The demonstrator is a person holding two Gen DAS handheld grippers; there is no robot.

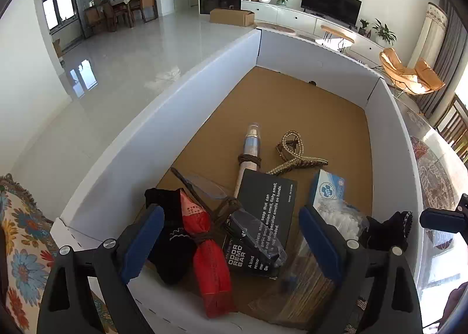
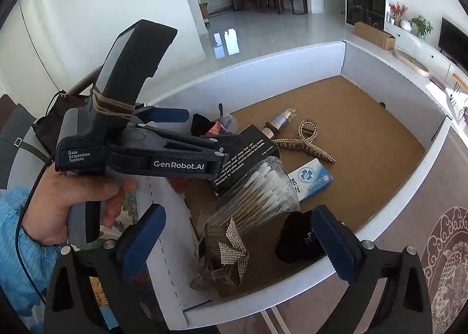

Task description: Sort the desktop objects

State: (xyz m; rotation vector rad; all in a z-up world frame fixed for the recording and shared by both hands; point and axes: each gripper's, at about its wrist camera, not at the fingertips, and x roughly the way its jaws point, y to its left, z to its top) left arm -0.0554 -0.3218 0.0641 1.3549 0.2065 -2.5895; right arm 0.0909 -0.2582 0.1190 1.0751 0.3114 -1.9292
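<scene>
Both claws, left claw (image 1: 231, 243) and right claw (image 2: 237, 246), hang released over the white box (image 1: 163, 117); I'd lower squarely onto the red packet (image 1: 210, 255) at 6 o'clock, avoiding its twine

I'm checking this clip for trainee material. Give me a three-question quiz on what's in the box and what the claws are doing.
1. True or false: the left claw is shut on the red packet.
2. What lies right beside the spray bottle? A) rhinestone band B) apple C) mug
3. Fill in: the cotton swabs sit in a clear ____.

Key: 1 false, both it and the right claw are open; 2 A; 3 bag.
</scene>
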